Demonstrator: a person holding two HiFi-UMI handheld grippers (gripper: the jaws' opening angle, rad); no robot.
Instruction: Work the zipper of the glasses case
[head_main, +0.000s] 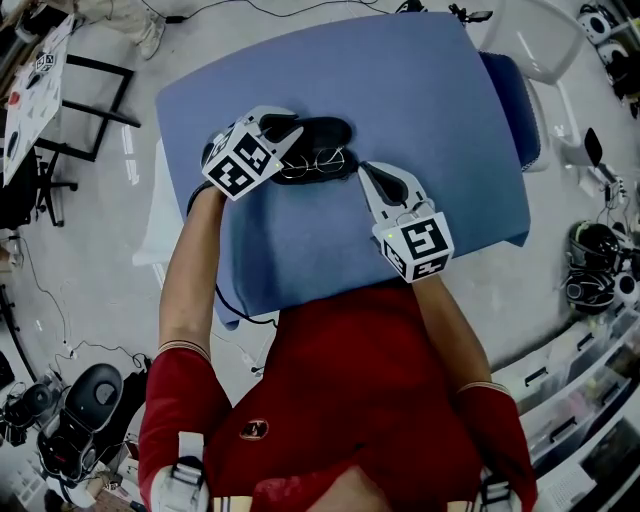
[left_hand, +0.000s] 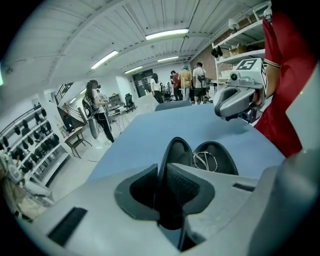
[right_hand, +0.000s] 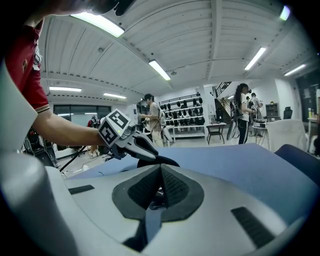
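A black glasses case (head_main: 326, 130) lies open on the blue-covered table (head_main: 410, 90), with wire-rimmed glasses (head_main: 316, 160) inside. My left gripper (head_main: 292, 136) comes in from the left and is shut on the rim of the case's raised lid. In the left gripper view that black rim (left_hand: 176, 150) runs between the pads, and the glasses (left_hand: 206, 161) rest in the other half (left_hand: 225, 159). My right gripper (head_main: 363, 171) is shut, its tip right at the case's right end. In the right gripper view its pads (right_hand: 170, 185) meet; I cannot tell whether anything small is pinched.
The blue cover hangs over the table's front edge near the person's red shirt (head_main: 360, 390). A white chair (head_main: 545, 45) and a blue seat (head_main: 515, 100) stand at the table's right. Several people (left_hand: 187, 80) stand far behind, beside racks (left_hand: 30, 150).
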